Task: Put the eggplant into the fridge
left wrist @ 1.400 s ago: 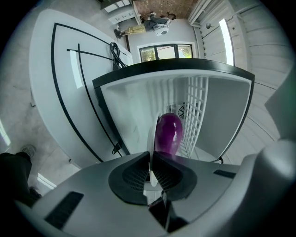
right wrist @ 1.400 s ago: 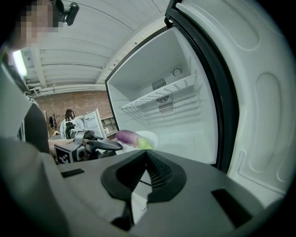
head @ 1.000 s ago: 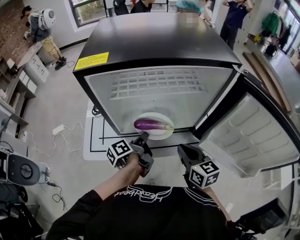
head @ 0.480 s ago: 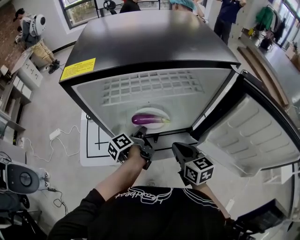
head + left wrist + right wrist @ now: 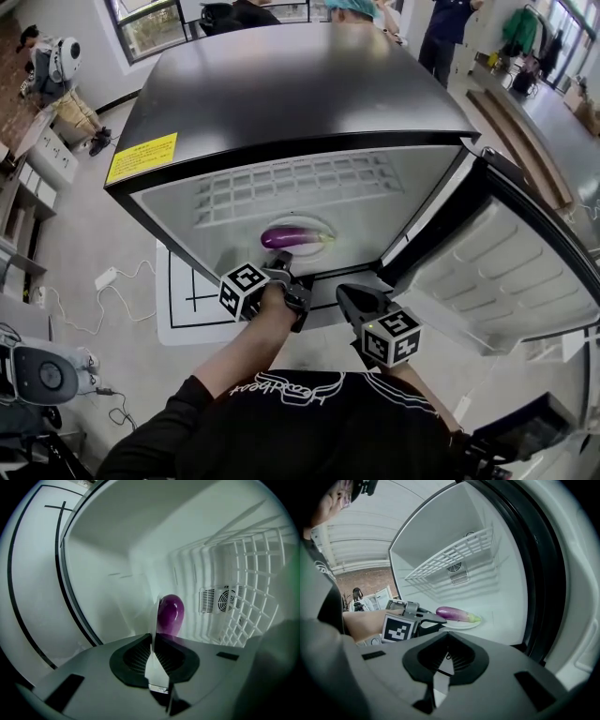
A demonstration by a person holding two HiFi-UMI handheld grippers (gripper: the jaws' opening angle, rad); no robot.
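Observation:
A purple eggplant (image 5: 292, 237) lies on a white plate (image 5: 311, 222) inside the open fridge (image 5: 300, 84), just over its floor. My left gripper (image 5: 284, 261) is shut on the plate's near rim and holds it level. In the left gripper view the plate (image 5: 153, 616) runs edge-on between the jaws, with the eggplant (image 5: 169, 613) beyond. The right gripper view shows the eggplant (image 5: 454, 613), the plate (image 5: 461, 625) and the left gripper (image 5: 424, 620) from the side. My right gripper (image 5: 345, 293) hangs shut and empty at the fridge's front edge, right of the left one.
The fridge door (image 5: 506, 272) stands swung open at the right. A white wire shelf (image 5: 291, 178) spans the fridge above the plate. A floor mat with black lines (image 5: 187, 295) and a cable (image 5: 122, 277) lie at the left. People stand behind the fridge.
The left gripper has carried the plate with the eggplant further into the fridge and slightly down. The right gripper has edged forward toward the fridge opening.

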